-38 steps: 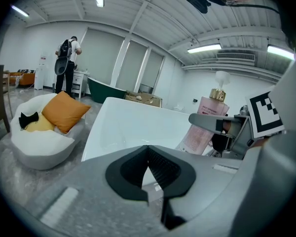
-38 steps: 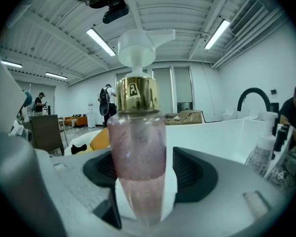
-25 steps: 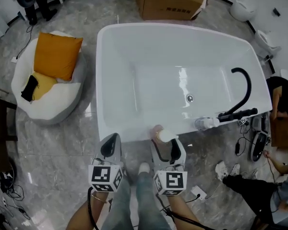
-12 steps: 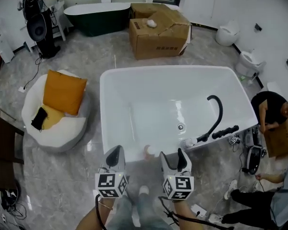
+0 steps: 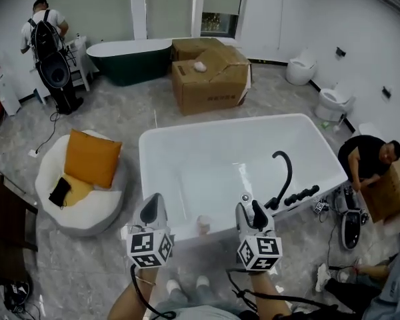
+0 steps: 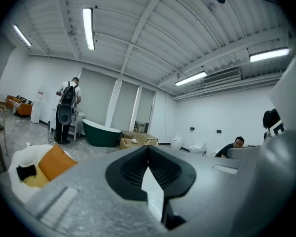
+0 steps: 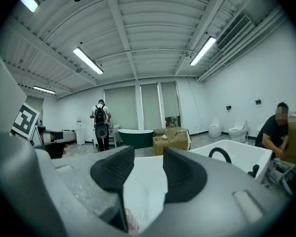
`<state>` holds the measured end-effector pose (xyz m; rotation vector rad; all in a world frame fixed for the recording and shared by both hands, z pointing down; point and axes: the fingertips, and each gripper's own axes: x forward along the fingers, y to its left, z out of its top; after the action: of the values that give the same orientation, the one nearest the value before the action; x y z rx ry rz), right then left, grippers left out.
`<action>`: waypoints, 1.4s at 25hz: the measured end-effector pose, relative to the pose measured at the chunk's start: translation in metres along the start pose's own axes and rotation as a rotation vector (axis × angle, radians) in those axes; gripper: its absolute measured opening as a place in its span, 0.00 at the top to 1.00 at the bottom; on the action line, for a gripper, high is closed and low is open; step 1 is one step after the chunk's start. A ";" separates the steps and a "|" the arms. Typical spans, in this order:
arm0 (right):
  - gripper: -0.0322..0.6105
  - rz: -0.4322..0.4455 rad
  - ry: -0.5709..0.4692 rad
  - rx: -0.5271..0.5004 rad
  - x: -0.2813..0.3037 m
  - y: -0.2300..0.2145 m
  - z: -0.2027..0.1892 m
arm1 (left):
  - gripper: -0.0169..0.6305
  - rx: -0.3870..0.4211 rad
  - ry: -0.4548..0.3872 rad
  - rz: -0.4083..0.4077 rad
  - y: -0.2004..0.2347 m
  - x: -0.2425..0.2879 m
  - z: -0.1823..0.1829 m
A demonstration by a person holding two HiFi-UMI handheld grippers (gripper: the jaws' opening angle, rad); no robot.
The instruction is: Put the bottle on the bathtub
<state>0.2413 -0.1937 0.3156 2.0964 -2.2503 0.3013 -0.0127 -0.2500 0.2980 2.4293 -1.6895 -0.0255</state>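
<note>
A small pale bottle [image 5: 203, 224] stands on the near rim of the white bathtub [image 5: 161, 139]; a pinkish bit of the bottle [image 7: 130, 222] shows low in the right gripper view. My left gripper [image 5: 153, 209] hangs just left of the bottle with its jaws together and nothing in them. In its own view the left gripper [image 6: 149, 152] shows its dark pads meeting. My right gripper [image 5: 251, 212] is to the right of the bottle, apart from it. That right gripper [image 7: 148, 164] is open, with only the tub seen through the gap.
A black curved faucet [image 5: 281, 173] rises from the tub's right rim. A white beanbag with an orange cushion [image 5: 91, 159] lies to the left. A cardboard box [image 5: 210, 72] and a dark green tub [image 5: 130, 53] stand behind. People are at far left [image 5: 50, 42] and right [image 5: 370, 159].
The right gripper, close against the bottle a second ago, has drawn back to the right. The bottle stays on the rim. The head view has tilted up, showing more of the room.
</note>
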 end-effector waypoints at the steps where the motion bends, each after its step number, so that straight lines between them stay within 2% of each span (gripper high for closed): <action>1: 0.69 -0.009 -0.016 -0.003 -0.001 -0.002 0.006 | 0.96 0.005 -0.009 -0.004 -0.001 0.001 0.005; 6: 0.90 -0.067 -0.079 -0.044 -0.004 -0.011 0.033 | 0.96 0.008 -0.027 -0.026 -0.004 0.008 0.019; 8: 0.94 -0.085 -0.089 -0.065 -0.002 -0.015 0.041 | 0.96 0.012 -0.029 -0.038 -0.007 0.011 0.023; 13: 0.95 -0.097 -0.067 -0.099 0.002 -0.019 0.050 | 0.96 0.041 -0.028 -0.073 -0.016 0.016 0.028; 18: 0.95 -0.126 -0.045 -0.080 0.001 -0.025 0.046 | 0.96 0.066 -0.019 -0.088 -0.015 0.014 0.026; 23: 0.95 -0.156 -0.026 -0.086 -0.001 -0.023 0.041 | 0.96 0.071 -0.007 -0.099 -0.010 0.011 0.023; 28: 0.95 -0.158 -0.017 -0.145 -0.001 -0.015 0.039 | 0.96 0.067 -0.006 -0.107 -0.010 0.013 0.022; 35: 0.95 -0.177 -0.011 -0.132 -0.001 -0.015 0.036 | 0.96 0.067 -0.006 -0.125 -0.014 0.015 0.021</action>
<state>0.2595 -0.2000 0.2814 2.2124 -2.0103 0.1293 0.0030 -0.2626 0.2765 2.5838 -1.5625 0.0069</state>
